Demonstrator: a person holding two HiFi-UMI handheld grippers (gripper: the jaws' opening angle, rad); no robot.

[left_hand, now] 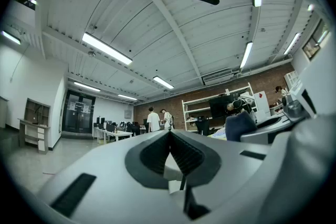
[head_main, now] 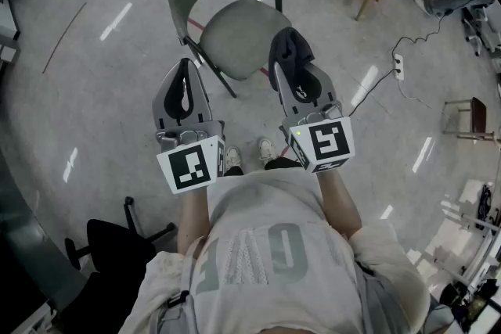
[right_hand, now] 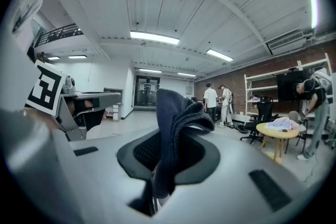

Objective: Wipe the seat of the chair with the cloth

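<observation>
I saw a soft, dark cloth (right_hand: 177,123), a smooth, matt grey chair (head_main: 239,31) on dark metal legs (head_main: 221,76), and a shiny floor (head_main: 102,105).

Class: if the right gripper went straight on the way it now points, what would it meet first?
Probably nothing near. The right gripper, shut on the cloth, points level across the room, apparently above the chair. Open floor lies ahead up to far doors, though depth is unclear.
</observation>
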